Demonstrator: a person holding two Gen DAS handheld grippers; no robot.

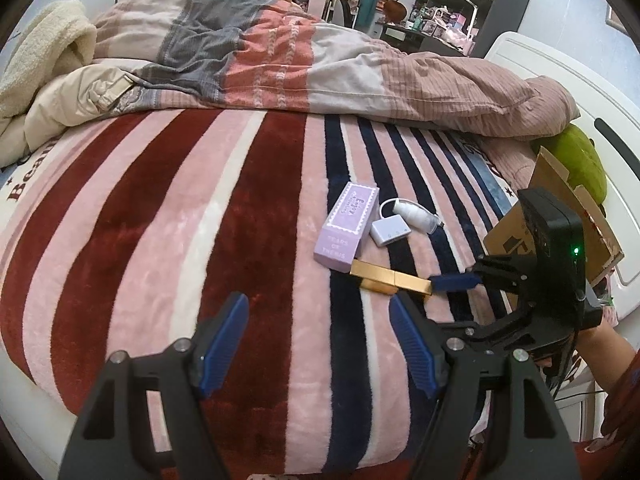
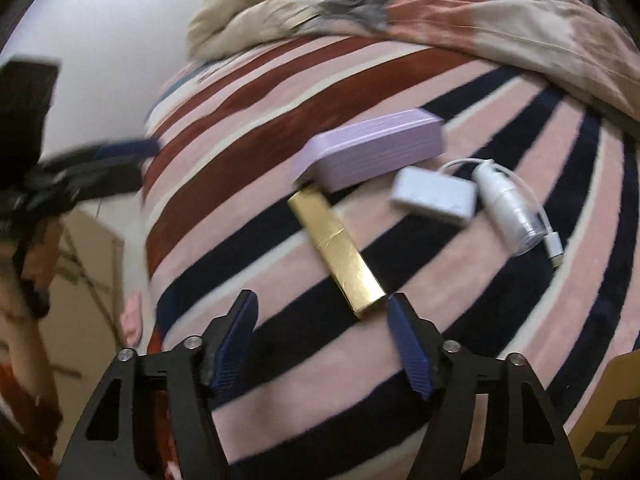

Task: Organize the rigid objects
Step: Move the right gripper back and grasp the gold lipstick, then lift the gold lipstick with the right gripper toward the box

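A long gold box [image 2: 340, 252] lies on the striped blanket [image 2: 280, 368], its far end against a lilac box [image 2: 372, 148]. Beside them are a white adapter [image 2: 434, 196] on a cable and a white cylindrical device [image 2: 508, 208]. My right gripper [image 2: 322, 304] is open, and the gold box's near end sits just inside its right fingertip, not pinched. In the left wrist view the same gold box [image 1: 390, 278], lilac box [image 1: 348, 226] and adapter [image 1: 390, 230] lie ahead. My left gripper [image 1: 320, 320] hangs open over the blanket with nothing in it. The right gripper [image 1: 472, 292] reaches in from the right.
An open cardboard box [image 1: 552, 216] stands at the bed's right edge by a green plush [image 1: 580, 160] and the white bed frame [image 1: 560, 80]. A bunched duvet [image 1: 320, 56] and cream blanket [image 1: 48, 52] cover the far half. A person's forearm [image 1: 608, 356] holds the right gripper.
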